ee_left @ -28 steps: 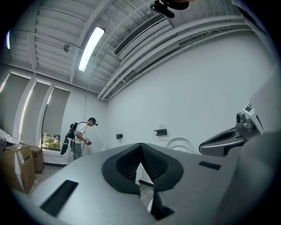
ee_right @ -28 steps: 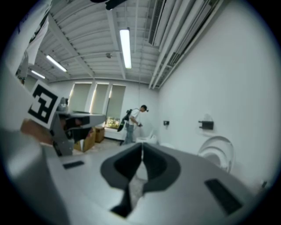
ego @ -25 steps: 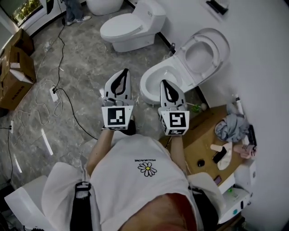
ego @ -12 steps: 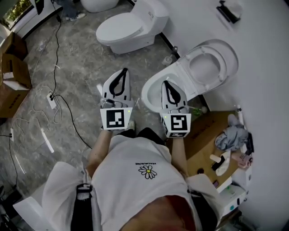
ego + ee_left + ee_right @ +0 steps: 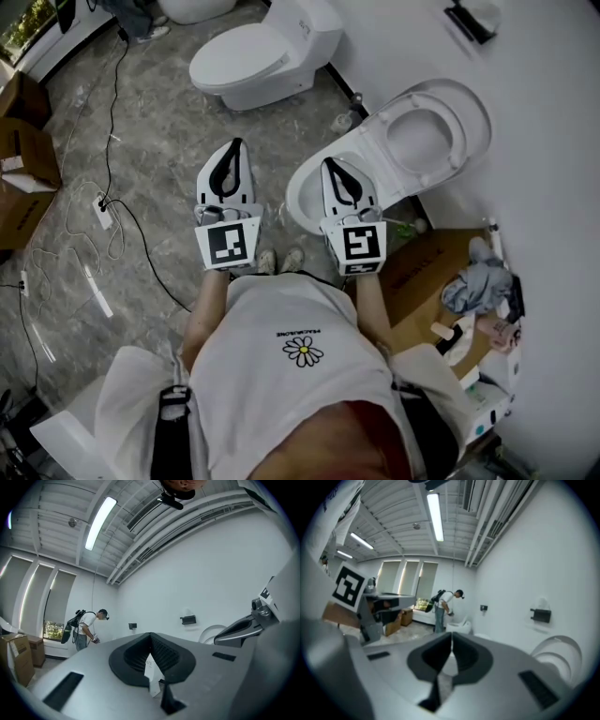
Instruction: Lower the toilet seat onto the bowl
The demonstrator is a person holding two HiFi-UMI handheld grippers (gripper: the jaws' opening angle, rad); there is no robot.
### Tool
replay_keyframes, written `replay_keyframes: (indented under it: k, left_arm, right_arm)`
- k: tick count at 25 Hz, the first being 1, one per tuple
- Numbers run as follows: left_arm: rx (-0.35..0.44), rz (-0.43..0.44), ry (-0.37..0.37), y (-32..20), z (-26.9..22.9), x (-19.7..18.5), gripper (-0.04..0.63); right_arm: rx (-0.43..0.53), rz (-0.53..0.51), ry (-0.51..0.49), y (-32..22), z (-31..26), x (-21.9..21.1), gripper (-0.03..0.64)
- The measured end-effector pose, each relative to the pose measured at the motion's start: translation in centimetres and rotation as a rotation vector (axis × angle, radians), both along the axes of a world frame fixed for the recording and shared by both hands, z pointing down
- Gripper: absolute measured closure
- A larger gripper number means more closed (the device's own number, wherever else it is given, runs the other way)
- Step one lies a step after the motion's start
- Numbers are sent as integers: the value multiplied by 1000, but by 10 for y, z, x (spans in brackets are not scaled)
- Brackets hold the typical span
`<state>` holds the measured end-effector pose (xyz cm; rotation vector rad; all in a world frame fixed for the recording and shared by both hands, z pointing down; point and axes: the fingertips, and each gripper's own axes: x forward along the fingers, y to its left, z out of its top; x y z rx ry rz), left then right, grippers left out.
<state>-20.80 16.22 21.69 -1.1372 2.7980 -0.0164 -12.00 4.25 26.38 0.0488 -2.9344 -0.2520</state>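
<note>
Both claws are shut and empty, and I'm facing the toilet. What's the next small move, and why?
Probably ease the right claw forward toward the free edge of the raised toilet seat. The seat stands up by the wall, clear of the bowl, so nothing is lowered yet. The right claw lines up with the bowl and looks nearer the seat than the left claw.

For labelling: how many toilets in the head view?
2: open toilet at right wall; closed toilet upper centre. Cropped white fixture at top may be a third.
</note>
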Motion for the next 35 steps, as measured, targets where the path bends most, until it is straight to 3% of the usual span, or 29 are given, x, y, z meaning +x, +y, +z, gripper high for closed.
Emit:
replay_keyframes:
  k: [5,9,13,18,22,28,35]
  left_arm:
    - [-21,34,0,-21,-2,5,575]
    - [-66,114,-28,-59,-2,18,575]
    - [-56,161,-71,-109,-8,19,575]
    - [-41,361,-107,-185,-15,50,575]
    - [-31,516,-109,-237,-11,66,575]
    - [-29,745,-56,-292,2,82,575]
    - [-12,877,-30,-317,-2,79,575]
  right_arm:
    - [-48,73,-40,-26,-4,10,586]
    - [-138,254,-98,-77,-3,48,586]
    - [-197,412,-162,-129,-2,91,586]
    - [-201,582,-200,-163,-3,140,586]
    - [-171,692,-193,-184,-5,152,586]
    - [-135,936,-196,-208,-13,175,586]
    - [-108,1113,-202,-206,-16,184,586]
